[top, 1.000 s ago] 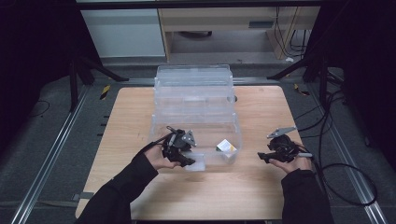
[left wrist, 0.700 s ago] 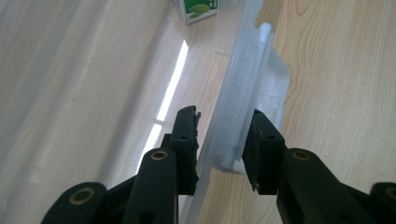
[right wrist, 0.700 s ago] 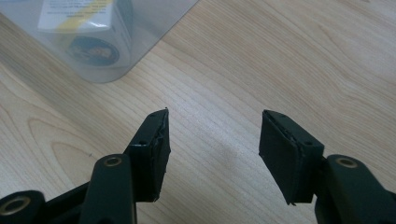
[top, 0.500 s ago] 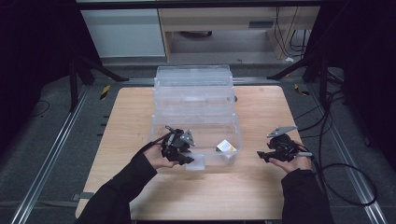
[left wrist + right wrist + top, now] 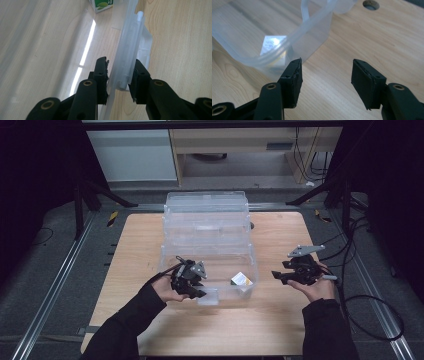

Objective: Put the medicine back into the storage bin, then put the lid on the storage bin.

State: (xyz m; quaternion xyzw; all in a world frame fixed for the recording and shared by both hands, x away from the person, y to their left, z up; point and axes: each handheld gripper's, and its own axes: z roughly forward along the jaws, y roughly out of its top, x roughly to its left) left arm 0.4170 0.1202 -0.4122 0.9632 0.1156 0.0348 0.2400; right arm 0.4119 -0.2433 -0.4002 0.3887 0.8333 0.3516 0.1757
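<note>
The left gripper (image 5: pixel 196 292) has its fingers closed on the clear plastic bin's (image 5: pixel 210 227) front handle (image 5: pixel 130 62); at three o'clock, the right gripper (image 5: pixel 276 276) hovers over the wooden worktop (image 5: pixel 135 245), fingers wide apart, empty.

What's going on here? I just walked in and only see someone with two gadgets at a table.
A person works at a wooden table with a gripper in each hand. The left gripper has its jaws on either side of the front wall of a clear plastic bin, near its handle tab; whether it is clamped tight is unclear. A small carton lies inside the bin. The right gripper is open and holds nothing, over bare table beside the bin.
</note>
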